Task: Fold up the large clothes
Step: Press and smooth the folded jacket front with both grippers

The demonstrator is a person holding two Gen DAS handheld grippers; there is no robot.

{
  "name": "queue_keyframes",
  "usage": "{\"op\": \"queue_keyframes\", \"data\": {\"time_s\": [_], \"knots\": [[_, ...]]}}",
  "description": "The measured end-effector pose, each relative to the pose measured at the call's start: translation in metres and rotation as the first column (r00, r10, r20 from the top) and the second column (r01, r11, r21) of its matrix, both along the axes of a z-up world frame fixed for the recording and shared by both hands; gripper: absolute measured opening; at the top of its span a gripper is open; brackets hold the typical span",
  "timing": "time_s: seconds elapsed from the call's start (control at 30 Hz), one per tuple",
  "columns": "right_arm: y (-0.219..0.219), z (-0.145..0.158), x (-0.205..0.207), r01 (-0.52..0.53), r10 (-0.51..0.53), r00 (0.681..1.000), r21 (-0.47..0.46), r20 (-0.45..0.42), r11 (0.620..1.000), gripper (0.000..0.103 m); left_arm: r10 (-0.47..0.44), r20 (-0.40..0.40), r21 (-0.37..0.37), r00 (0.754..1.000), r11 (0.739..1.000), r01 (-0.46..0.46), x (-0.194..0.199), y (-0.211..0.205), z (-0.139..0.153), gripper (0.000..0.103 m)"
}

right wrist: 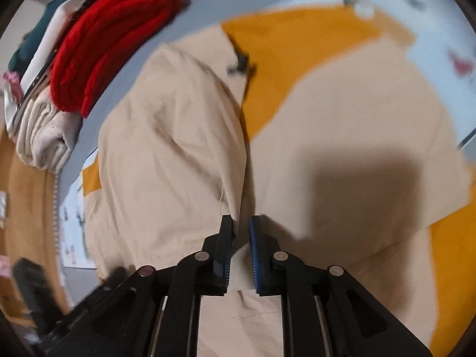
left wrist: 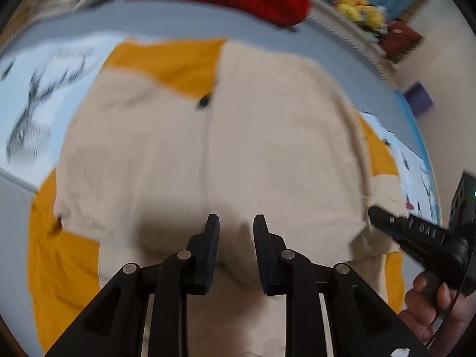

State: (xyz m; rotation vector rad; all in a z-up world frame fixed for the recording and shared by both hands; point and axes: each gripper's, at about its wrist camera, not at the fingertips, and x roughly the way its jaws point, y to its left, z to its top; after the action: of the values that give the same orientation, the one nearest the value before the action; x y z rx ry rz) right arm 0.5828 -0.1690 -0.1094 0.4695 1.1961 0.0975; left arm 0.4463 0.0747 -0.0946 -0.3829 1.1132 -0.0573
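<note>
A large beige garment with mustard-yellow lining (left wrist: 226, 136) lies spread on the bed, a dark button near its front seam. My left gripper (left wrist: 236, 220) hovers just above the garment's near part, jaws apart and empty. My right gripper (left wrist: 377, 212) shows at the right of the left wrist view, at the garment's right edge. In the right wrist view the right gripper (right wrist: 241, 221) has a beige fold of the garment (right wrist: 178, 136) between its slightly parted fingers; the fold runs up and away from the tips.
A red knitted piece (right wrist: 110, 38) lies on a stack of folded clothes (right wrist: 44, 139) at the far side of the bed. The light blue printed bedsheet (left wrist: 38, 95) surrounds the garment. Yellow plush toys (left wrist: 360, 7) sit on a far shelf.
</note>
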Motion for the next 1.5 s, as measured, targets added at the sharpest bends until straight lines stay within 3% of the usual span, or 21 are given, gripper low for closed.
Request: {"op": "queue_keyframes", "data": {"time_s": [0.07, 0.17, 0.27, 0.37, 0.47, 0.53, 0.63, 0.7, 0.73, 0.8, 1.07, 1.17, 1.3, 1.5], "knots": [[0.005, 0.021, -0.006, -0.010, 0.015, 0.995, -0.051, 0.099, 0.999, 0.020, -0.072, 0.011, -0.031, 0.997, 0.997, 0.072, 0.001, -0.014, 0.000, 0.021], [0.015, 0.030, -0.006, -0.077, 0.079, 0.984, -0.015, 0.162, 0.997, 0.023, -0.164, -0.081, -0.086, 0.983, 0.984, 0.157, 0.005, -0.034, -0.025, 0.022], [0.028, 0.006, -0.001, -0.167, 0.162, 0.984, 0.075, 0.068, 0.983, 0.027, -0.179, -0.216, -0.059, 0.960, 0.984, 0.170, 0.004, -0.040, -0.058, 0.022], [0.033, -0.026, -0.002, -0.162, 0.167, 0.982, 0.054, -0.089, 0.985, 0.028, -0.195, -0.216, -0.061, 0.957, 0.981, 0.186, 0.004, -0.040, -0.050, 0.023], [0.034, -0.021, -0.003, -0.146, 0.148, 0.986, 0.025, -0.080, 0.989, 0.028, -0.179, -0.169, -0.073, 0.969, 0.983, 0.169, 0.004, -0.030, -0.036, 0.022], [0.037, -0.004, -0.007, -0.149, 0.149, 0.989, -0.026, -0.010, 0.988, 0.028, -0.141, -0.144, -0.083, 0.979, 0.988, 0.130, 0.004, -0.017, -0.030, 0.023], [0.050, 0.008, -0.013, -0.216, 0.217, 0.975, -0.038, 0.053, 0.976, 0.028, -0.090, -0.161, -0.074, 0.983, 0.994, 0.079, 0.003, -0.002, -0.043, 0.023], [0.059, -0.003, -0.008, -0.253, 0.253, 0.967, -0.012, -0.008, 0.967, 0.031, -0.058, -0.228, -0.060, 0.972, 0.997, 0.046, 0.004, 0.005, -0.059, 0.024], [0.061, -0.017, -0.008, -0.264, 0.262, 0.962, -0.010, -0.082, 0.965, 0.031, -0.056, -0.249, -0.081, 0.967, 0.996, 0.037, 0.004, 0.009, -0.064, 0.026], [0.058, -0.028, -0.012, -0.252, 0.248, 0.962, -0.021, -0.118, 0.967, 0.031, -0.057, -0.247, -0.105, 0.967, 0.994, 0.031, 0.004, 0.014, -0.062, 0.027], [0.073, 0.029, -0.027, -0.289, 0.304, 0.951, -0.194, 0.053, 0.937, 0.031, -0.117, -0.099, 0.008, 0.988, 0.993, 0.118, 0.005, 0.026, -0.024, 0.027], [0.072, 0.050, -0.038, -0.308, 0.347, 0.932, -0.271, 0.110, 0.912, 0.031, -0.119, -0.048, 0.061, 0.992, 0.991, 0.121, 0.003, 0.039, -0.014, 0.025], [0.070, 0.070, -0.054, -0.312, 0.384, 0.912, -0.365, 0.145, 0.877, 0.031, -0.096, 0.005, 0.077, 0.995, 0.992, 0.096, 0.002, 0.049, 0.004, 0.021], [0.062, 0.104, -0.080, -0.299, 0.407, 0.892, -0.419, 0.197, 0.858, 0.031, -0.137, 0.116, 0.144, 0.984, 0.982, 0.119, -0.031, 0.050, 0.046, 0.016]]}}
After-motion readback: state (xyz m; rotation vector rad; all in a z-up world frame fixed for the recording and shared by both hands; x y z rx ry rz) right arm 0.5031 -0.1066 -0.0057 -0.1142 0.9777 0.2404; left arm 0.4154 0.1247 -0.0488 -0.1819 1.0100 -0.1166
